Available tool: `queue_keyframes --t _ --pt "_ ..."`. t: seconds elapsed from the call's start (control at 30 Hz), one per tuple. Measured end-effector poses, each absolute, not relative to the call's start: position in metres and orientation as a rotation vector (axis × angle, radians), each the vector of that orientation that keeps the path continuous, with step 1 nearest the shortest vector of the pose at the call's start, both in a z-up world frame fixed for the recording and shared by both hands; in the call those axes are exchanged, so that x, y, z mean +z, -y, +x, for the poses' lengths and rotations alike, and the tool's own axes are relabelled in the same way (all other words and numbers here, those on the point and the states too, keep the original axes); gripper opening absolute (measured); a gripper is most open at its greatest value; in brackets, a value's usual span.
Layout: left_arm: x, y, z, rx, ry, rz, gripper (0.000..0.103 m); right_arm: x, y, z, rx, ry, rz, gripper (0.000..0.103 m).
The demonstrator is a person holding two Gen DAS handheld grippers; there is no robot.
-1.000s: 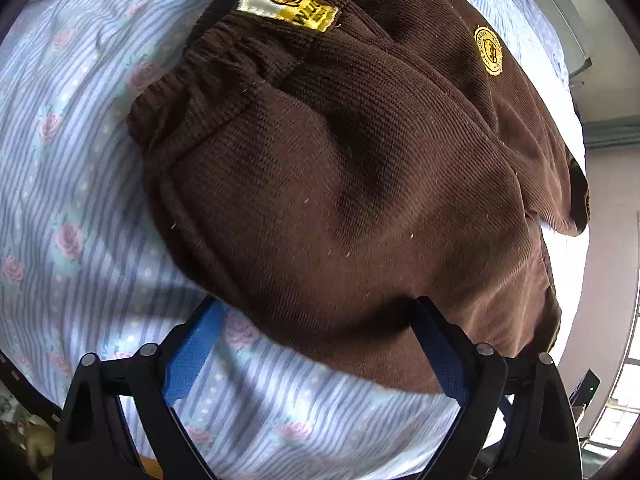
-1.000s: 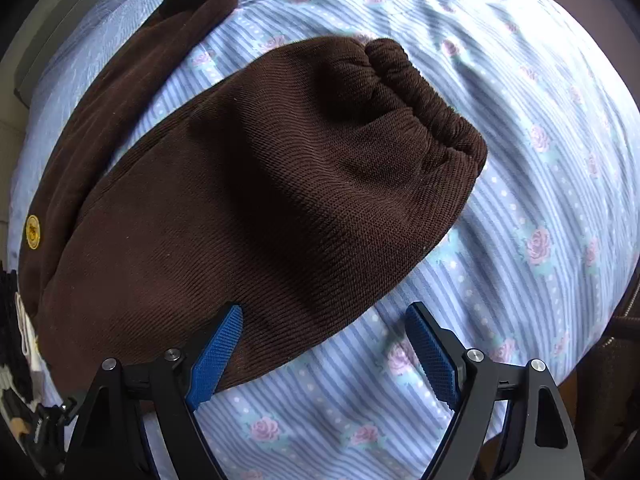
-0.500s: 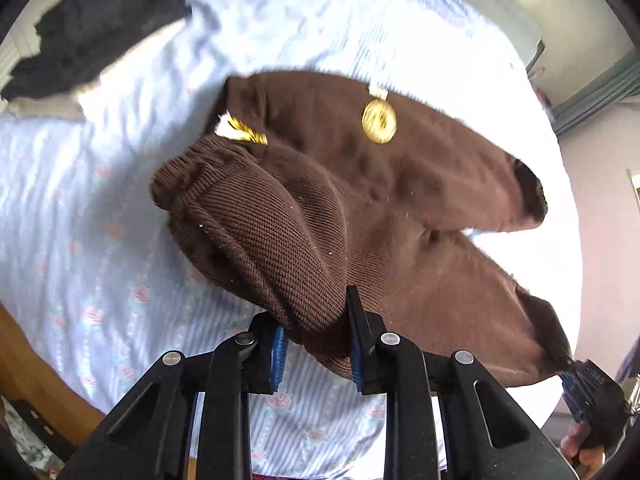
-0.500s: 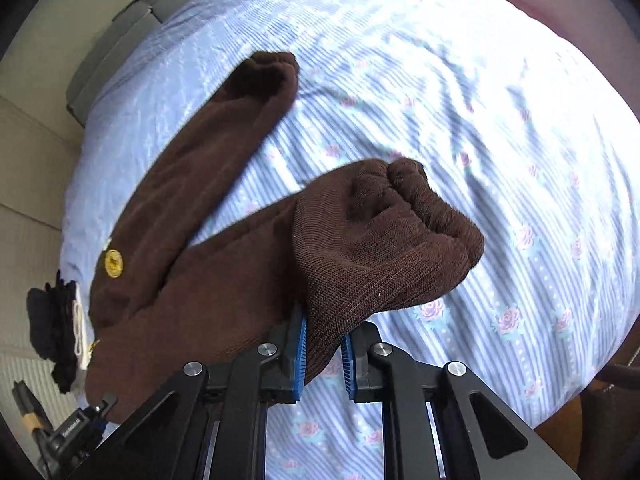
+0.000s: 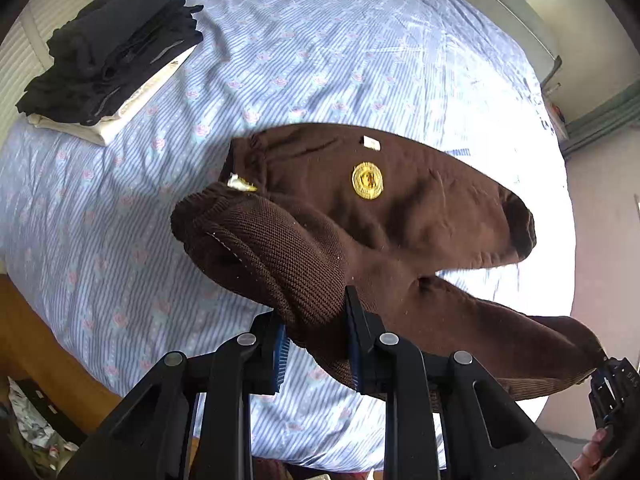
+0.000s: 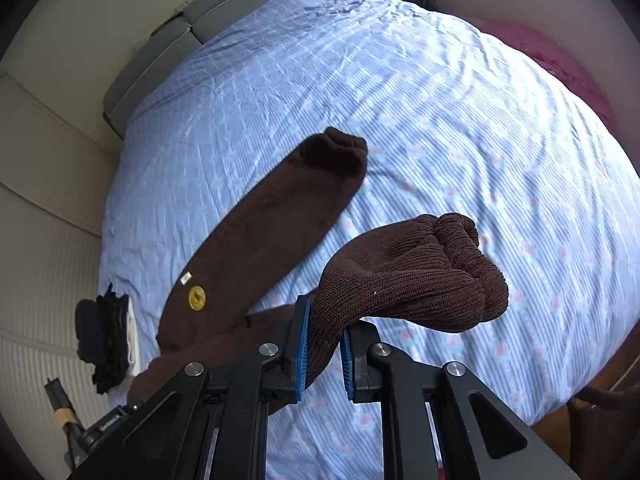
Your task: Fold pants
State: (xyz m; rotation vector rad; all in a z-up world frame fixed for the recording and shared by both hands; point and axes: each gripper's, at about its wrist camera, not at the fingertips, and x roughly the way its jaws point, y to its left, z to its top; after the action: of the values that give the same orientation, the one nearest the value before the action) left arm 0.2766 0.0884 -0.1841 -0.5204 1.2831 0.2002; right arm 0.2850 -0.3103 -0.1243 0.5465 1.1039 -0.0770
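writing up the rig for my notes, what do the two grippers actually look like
Both look alike: the left gripper and right gripper have matte black angular frames with triangular cut-outs and round silver bolt heads at the joints. Their fingers are black, faced with ridged blue pads. No cables or sleeves show on either; white lettering, too small to read, marks the right gripper's body as seen from the left wrist camera.

The pants (image 5: 400,220) are thick brown cloth, bumpy and ribbed like a knit, with tiny bits of fluff on them. A round yellow badge (image 5: 367,180) on them looks shiny. The sheet (image 5: 320,60) is thin, soft cloth, a bit wrinkly. At ten o'clock from the pants sits a stack of dull black cloth (image 5: 108,48). The left gripper (image 5: 316,344) is hard, matt black plastic with shiny metal screws and rough blue pads (image 5: 281,356).
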Motion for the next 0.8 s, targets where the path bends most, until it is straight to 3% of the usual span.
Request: queue_keyframes --t 0.27,0.5,0.6,0.63,0.7,0.73,0.8 --pt "-0.203 -0.114 0.357 0.287 -1.309 -0.615 0.025 -0.133 0.275 0.394 -0.062 -1.066 0.498 0.015" --pt "-0.246 -0.124 0.425 0.355 -1.405 -0.637 0.028 -0.193 0.264 0.495 -0.117 -1.167 0.461 0.014" --pt "-0.254 -0.123 0.442 0.354 -1.429 -0.616 0.034 -0.217 0.263 0.518 -0.134 -1.21 0.466 0.015" --pt "-0.253 -0.123 0.445 0.345 -1.435 -0.61 0.04 -0.221 0.262 0.522 -0.129 -1.207 0.462 0.017" --pt "-0.25 -0.125 0.45 0.307 -1.444 -0.605 0.066 -0.222 0.261 0.528 -0.102 -1.203 0.451 0.027" --pt "-0.243 -0.125 0.45 0.299 -1.422 -0.586 0.085 -0.219 0.259 0.529 -0.093 -1.196 0.437 0.039" --pt "-0.219 -0.122 0.446 0.26 -1.347 -0.494 0.089 -0.206 0.256 0.528 -0.074 -1.154 0.398 0.049"
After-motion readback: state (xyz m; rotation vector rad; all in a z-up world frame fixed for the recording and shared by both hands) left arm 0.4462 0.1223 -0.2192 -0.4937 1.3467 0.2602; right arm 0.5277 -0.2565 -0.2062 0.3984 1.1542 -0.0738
